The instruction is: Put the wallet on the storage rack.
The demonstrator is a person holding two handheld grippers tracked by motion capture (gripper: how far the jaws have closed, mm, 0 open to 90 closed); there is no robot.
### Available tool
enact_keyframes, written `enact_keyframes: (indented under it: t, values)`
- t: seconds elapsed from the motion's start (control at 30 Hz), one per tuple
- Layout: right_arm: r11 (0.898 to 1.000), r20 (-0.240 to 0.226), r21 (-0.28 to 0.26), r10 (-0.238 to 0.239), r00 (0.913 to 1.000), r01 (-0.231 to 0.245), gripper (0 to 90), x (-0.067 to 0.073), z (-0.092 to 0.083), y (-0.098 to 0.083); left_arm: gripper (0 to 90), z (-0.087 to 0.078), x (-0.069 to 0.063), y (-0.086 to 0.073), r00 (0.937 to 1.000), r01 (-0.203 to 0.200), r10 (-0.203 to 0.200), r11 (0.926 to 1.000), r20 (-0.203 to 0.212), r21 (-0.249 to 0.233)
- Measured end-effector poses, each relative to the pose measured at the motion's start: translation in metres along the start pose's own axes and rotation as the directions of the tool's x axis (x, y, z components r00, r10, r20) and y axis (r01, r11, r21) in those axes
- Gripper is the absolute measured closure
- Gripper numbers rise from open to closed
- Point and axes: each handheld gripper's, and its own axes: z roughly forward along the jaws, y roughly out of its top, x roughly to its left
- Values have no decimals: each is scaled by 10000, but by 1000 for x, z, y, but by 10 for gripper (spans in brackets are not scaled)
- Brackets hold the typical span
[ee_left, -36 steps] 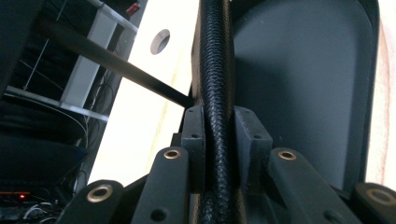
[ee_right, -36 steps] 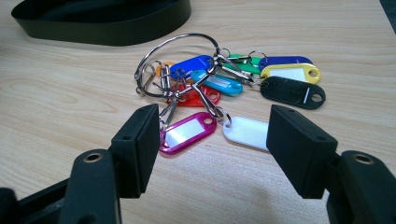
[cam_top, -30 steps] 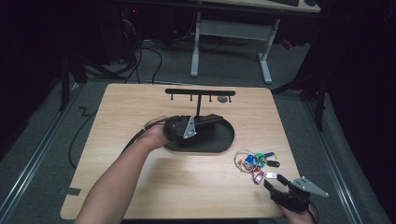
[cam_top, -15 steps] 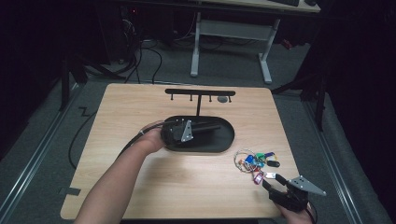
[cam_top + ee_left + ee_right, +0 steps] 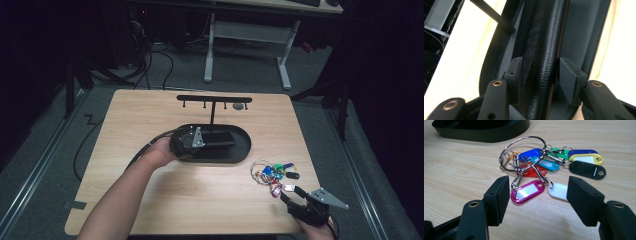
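Black textured wallet (image 5: 541,62) is sitting between my left tool (image 5: 540,75), part-open, so I'm squaring before squeezing.

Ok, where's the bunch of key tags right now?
In the high view, the key tags lie near the table's right front, between the black tray and the right hand-held gripper.
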Motion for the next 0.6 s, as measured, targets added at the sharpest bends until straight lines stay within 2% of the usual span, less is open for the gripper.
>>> enact_keyframes:
  t: [0.1, 0.3, 0.37, 0.5, 0.6]
  values:
    - [10000, 5, 14, -33, 10000, 33, 355, 0, 1, 0, 572, -8, 1, -2, 9989, 463, -466, 9982, -68, -392]
    - [10000, -42, -7, -76, 10000, 76, 355, 2, 1, 1, 566, -20, -4, -8, 9959, 891, -901, 9940, -125, -635]
    - [10000, -46, 28, -82, 10000, 82, 355, 3, 2, 1, 566, -24, -7, -9, 9932, 1084, -1098, 9934, -389, -378]
    - [10000, -73, 20, -80, 9999, 80, 355, 3, 3, 2, 562, -38, -16, -18, 9838, 1686, -1726, 9826, -491, -777]
    - [9999, -103, 28, -103, 9999, 103, 355, 4, 3, 3, 552, -46, -26, -27, 9797, 1886, -1941, 9772, -506, -980]
